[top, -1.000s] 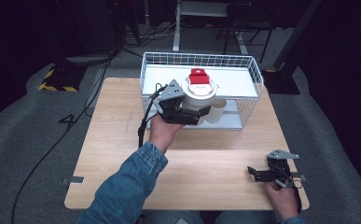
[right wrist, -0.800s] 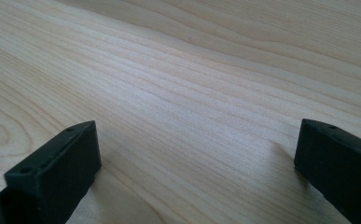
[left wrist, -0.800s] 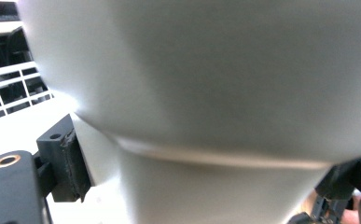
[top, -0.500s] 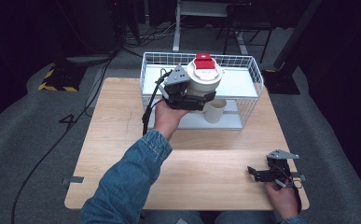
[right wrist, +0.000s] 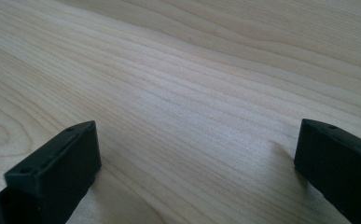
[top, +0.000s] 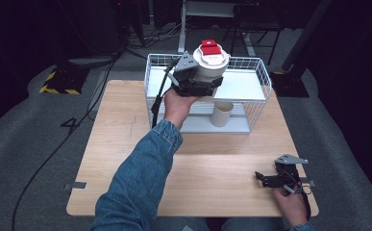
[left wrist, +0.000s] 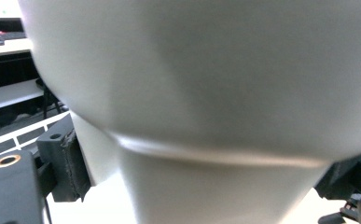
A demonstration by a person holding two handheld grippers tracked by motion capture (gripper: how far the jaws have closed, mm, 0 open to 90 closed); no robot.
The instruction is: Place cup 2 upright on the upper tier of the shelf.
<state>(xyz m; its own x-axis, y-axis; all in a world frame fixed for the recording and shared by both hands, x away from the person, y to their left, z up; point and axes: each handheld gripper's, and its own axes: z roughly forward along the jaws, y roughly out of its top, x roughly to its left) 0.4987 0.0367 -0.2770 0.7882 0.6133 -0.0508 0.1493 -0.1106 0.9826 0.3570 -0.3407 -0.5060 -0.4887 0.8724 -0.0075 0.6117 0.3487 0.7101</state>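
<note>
My left gripper point(top: 199, 83) is shut on a white container with a red lid point(top: 210, 58) and holds it upright above the white wire basket point(top: 255, 111) at the back of the table. In the left gripper view the container's pale wall point(left wrist: 215, 93) is pressed close between the jaws. A beige cup point(top: 221, 114) stands inside the basket, below and right of the container. My right gripper point(top: 270, 180) rests open near the table's front right corner, nothing between its jaws point(right wrist: 187, 154).
The wooden table point(top: 126, 159) stretches bare from the basket to its front edge. A black cable point(top: 157, 103) trails from the left gripper. Dark floor, a yellow-black striped block point(top: 58, 82) and stands surround the table.
The left gripper has lifted the container up and moved it back over the basket. The right gripper has stayed put.
</note>
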